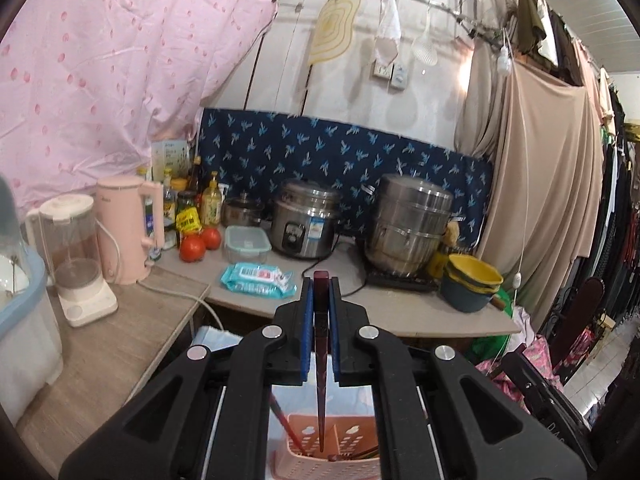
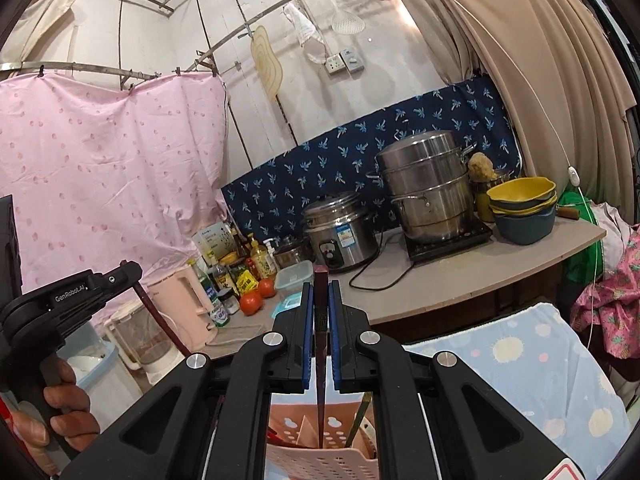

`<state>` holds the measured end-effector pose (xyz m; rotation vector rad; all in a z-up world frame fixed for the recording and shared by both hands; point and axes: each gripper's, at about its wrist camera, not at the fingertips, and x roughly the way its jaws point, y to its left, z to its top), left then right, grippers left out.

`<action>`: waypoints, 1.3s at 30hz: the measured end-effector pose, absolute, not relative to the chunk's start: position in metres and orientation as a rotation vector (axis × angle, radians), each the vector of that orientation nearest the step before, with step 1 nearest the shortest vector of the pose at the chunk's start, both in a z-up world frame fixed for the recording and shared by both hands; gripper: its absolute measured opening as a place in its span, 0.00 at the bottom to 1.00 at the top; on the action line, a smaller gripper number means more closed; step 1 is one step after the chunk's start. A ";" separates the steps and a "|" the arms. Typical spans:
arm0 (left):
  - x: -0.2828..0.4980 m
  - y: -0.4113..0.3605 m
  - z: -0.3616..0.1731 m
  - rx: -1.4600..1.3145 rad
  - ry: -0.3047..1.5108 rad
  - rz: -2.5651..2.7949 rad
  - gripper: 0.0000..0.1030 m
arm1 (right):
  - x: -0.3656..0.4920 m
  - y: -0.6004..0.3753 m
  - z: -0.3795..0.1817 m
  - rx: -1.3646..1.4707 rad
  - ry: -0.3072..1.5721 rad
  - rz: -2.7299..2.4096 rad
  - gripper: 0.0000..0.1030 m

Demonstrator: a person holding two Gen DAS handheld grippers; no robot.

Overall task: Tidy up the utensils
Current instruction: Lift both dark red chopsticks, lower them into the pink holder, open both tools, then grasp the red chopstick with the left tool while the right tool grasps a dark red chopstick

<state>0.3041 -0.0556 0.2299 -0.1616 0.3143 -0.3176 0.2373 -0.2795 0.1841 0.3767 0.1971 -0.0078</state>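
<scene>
My left gripper (image 1: 321, 282) is shut on a dark red chopstick (image 1: 321, 344). The stick hangs point-down into a pink perforated utensil basket (image 1: 320, 456) below the jaws. Another red chopstick (image 1: 286, 426) leans inside that basket. My right gripper (image 2: 321, 286) is shut on a second dark red chopstick (image 2: 321, 364), whose tip dips into the same pink basket (image 2: 320, 460), beside a greenish utensil (image 2: 358, 420). In the right wrist view the left gripper (image 2: 120, 276) shows at the left, held by a hand (image 2: 60, 412), with its chopstick (image 2: 160, 320) slanting down.
A counter (image 1: 400, 304) beyond carries a rice cooker (image 1: 306, 222), steel steamer pot (image 1: 410, 226), stacked yellow and blue bowls (image 1: 472, 282), wipes pack (image 1: 258, 278), two tomatoes (image 1: 200, 242), bottles, pink kettle (image 1: 128, 228) and blender (image 1: 78, 256). A patterned blue cloth (image 2: 520, 368) lies at the right.
</scene>
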 end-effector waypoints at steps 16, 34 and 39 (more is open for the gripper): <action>0.304 -0.056 0.171 -0.150 0.452 -0.331 0.07 | 0.243 -0.263 0.125 0.360 0.338 0.002 0.07; 0.260 -0.042 0.153 -0.132 0.486 -0.328 0.41 | 0.200 -0.276 0.114 0.406 0.355 -0.041 0.13; 0.236 -0.034 0.137 -0.118 0.513 -0.320 0.42 | 0.175 -0.273 0.108 0.398 0.373 -0.046 0.13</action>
